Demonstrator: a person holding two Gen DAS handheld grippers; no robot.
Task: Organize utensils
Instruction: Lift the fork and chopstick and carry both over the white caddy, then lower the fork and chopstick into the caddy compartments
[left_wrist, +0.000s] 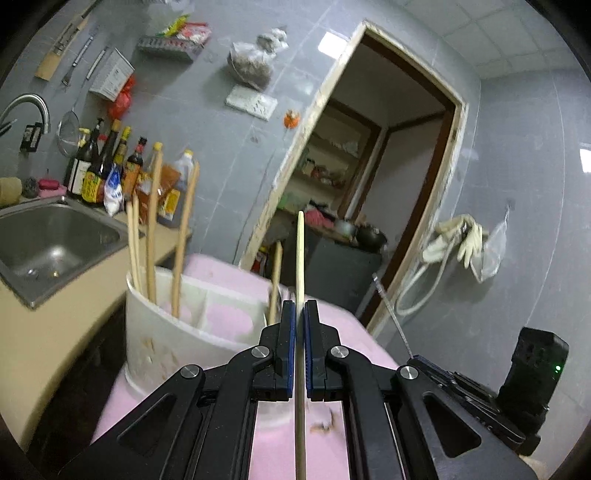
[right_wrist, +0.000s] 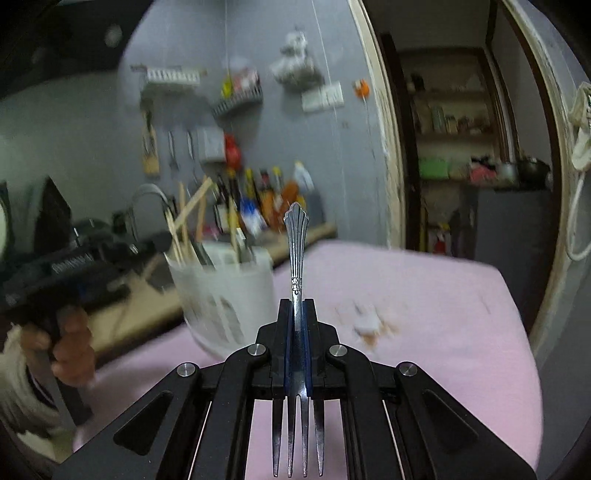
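The left gripper (left_wrist: 299, 310) was clamped on a single pale chopstick (left_wrist: 300, 254), which ran straight between its blue pads, its tip pointing away toward the far doorway (left_wrist: 399, 177) and its other end passing back under the gripper's body. Just beyond and to the left of that gripper stood a white holder (left_wrist: 159, 332) with inner dividers, resting on a pink cloth (left_wrist: 284, 443); several wooden chopsticks (left_wrist: 153, 229) leaned upright in its left compartment, and one more stick (left_wrist: 275, 280) stood in a compartment on its right side. Left of the holder lay a steel sink (left_wrist: 48, 240), with a row of bottles (left_wrist: 107, 166) against the grey wall behind it. The right gripper (right_wrist: 297, 314) was closed tight on a metal fork (right_wrist: 296, 254), the pads pinching its neck so that the patterned handle pointed away from the camera and the four tines pointed back toward it. In the right wrist view, the holder (right_wrist: 225, 295) appeared blurred, to the left of the fork and a little farther off, on the same pink cloth (right_wrist: 424, 295). At the left edge of that view a person's hand (right_wrist: 70, 347) gripped the handle of the left gripper. A small stained patch (right_wrist: 369, 325) marked the cloth to the right of the fork.
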